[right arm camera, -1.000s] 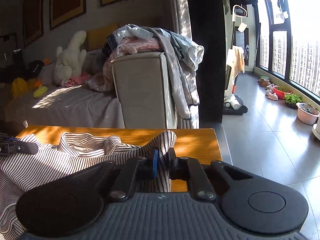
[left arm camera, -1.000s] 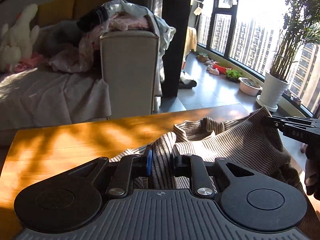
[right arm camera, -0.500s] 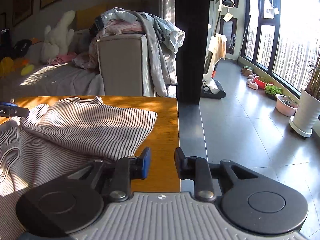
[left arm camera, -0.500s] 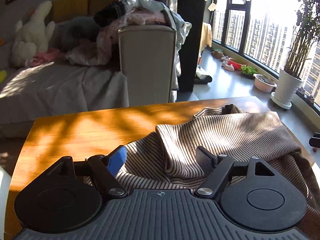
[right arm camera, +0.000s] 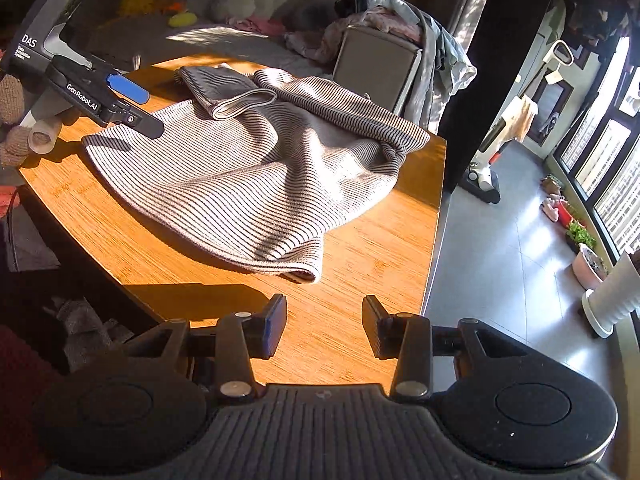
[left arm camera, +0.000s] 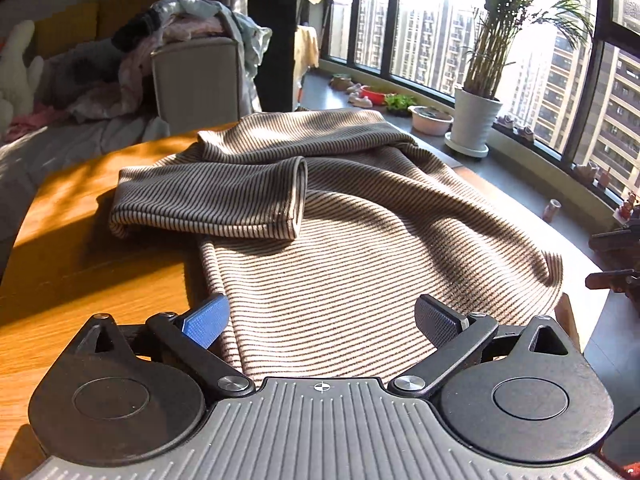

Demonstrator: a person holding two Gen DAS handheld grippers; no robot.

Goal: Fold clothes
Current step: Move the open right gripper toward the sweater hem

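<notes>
Striped top [right arm camera: 256, 168] lies rumpled on table [right arm camera: 360, 320], one sleeve [left arm camera: 224, 196] folded across it. Left gripper [left arm camera: 320, 320] wide open over the hem, empty. Right gripper [right arm camera: 324, 326] wide open above bare wood. Sofa [right arm camera: 376, 60] heaped with clothes behind; potted plant [left arm camera: 478, 120] by window.

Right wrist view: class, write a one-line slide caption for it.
Open right tool hovers over the wooden table, near the striped sweater with one sleeve folded across.
</notes>
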